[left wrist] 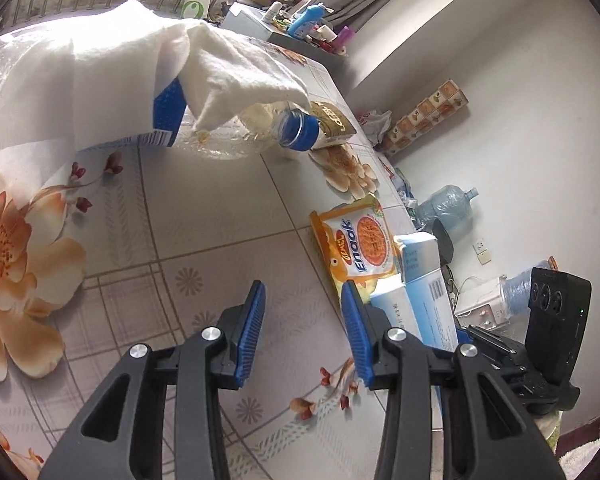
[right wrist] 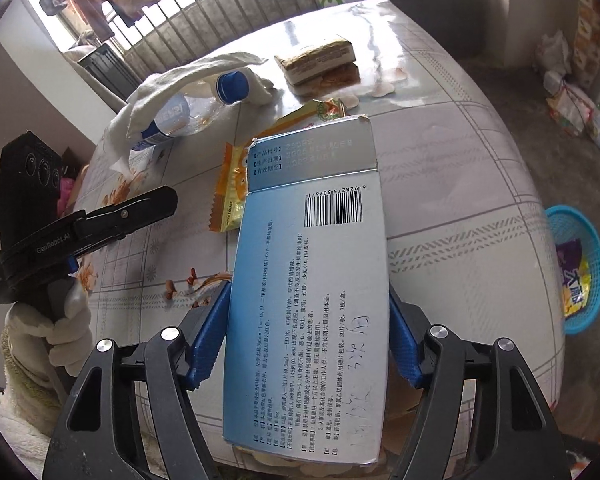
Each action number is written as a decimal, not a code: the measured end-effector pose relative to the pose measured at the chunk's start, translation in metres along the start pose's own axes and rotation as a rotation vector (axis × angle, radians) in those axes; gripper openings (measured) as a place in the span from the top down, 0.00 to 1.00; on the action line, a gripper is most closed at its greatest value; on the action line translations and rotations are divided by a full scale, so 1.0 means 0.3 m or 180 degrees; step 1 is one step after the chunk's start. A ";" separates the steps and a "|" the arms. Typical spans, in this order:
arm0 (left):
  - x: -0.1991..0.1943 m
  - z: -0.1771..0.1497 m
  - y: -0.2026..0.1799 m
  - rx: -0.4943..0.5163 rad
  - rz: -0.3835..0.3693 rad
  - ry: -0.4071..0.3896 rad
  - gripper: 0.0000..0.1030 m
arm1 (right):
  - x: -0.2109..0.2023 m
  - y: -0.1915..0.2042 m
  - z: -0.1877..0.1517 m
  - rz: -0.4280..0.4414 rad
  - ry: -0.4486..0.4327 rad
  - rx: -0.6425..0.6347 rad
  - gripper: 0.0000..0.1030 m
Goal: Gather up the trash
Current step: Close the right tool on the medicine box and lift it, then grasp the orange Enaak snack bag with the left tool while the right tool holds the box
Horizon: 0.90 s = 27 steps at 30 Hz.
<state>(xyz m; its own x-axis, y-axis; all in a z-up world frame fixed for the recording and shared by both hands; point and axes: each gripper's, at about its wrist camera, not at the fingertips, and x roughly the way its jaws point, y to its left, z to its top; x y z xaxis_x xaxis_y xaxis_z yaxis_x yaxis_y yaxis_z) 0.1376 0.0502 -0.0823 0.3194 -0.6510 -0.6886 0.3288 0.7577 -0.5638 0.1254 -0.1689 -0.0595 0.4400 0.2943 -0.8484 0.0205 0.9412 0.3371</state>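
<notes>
My right gripper (right wrist: 308,316) is shut on a light-blue medicine box (right wrist: 308,280), held above the table's near edge; the box also shows in the left wrist view (left wrist: 416,280). My left gripper (left wrist: 304,312) is open and empty over the floral tablecloth (left wrist: 180,240). An orange Enaak snack packet (left wrist: 360,244) lies just beyond its right finger, and shows in the right wrist view (right wrist: 232,188). A clear plastic bottle with a blue cap (left wrist: 296,130) lies partly under a white cloth (left wrist: 140,72). A brown-and-white packet (right wrist: 320,60) lies farther off.
A blue plastic basket (right wrist: 576,272) with wrappers in it stands on the floor to the right of the table. Bags and a water jug (left wrist: 448,200) sit on the floor by the wall. A cluttered cabinet (left wrist: 292,28) stands beyond the table.
</notes>
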 end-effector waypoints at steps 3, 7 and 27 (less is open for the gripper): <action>0.041 0.022 -0.019 0.0030 0.0005 0.0057 0.63 | -0.022 -0.038 0.011 0.0258 -0.0102 0.0138 0.36; 0.086 0.045 -0.045 0.0077 -0.0003 0.0097 0.63 | -0.075 -0.076 0.035 0.0371 -0.0287 0.0189 0.36; 0.161 0.070 -0.006 -0.0734 -0.1137 0.0308 0.65 | 0.033 -0.075 0.108 -0.0173 -0.0272 -0.0108 0.36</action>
<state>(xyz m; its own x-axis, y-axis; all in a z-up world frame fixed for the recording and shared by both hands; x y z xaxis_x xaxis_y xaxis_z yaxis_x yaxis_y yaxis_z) 0.1712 0.0165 -0.1048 0.1333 -0.8751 -0.4652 0.1931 0.4833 -0.8539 0.1585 -0.1925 -0.0622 0.5141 0.2287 -0.8266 0.0167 0.9609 0.2763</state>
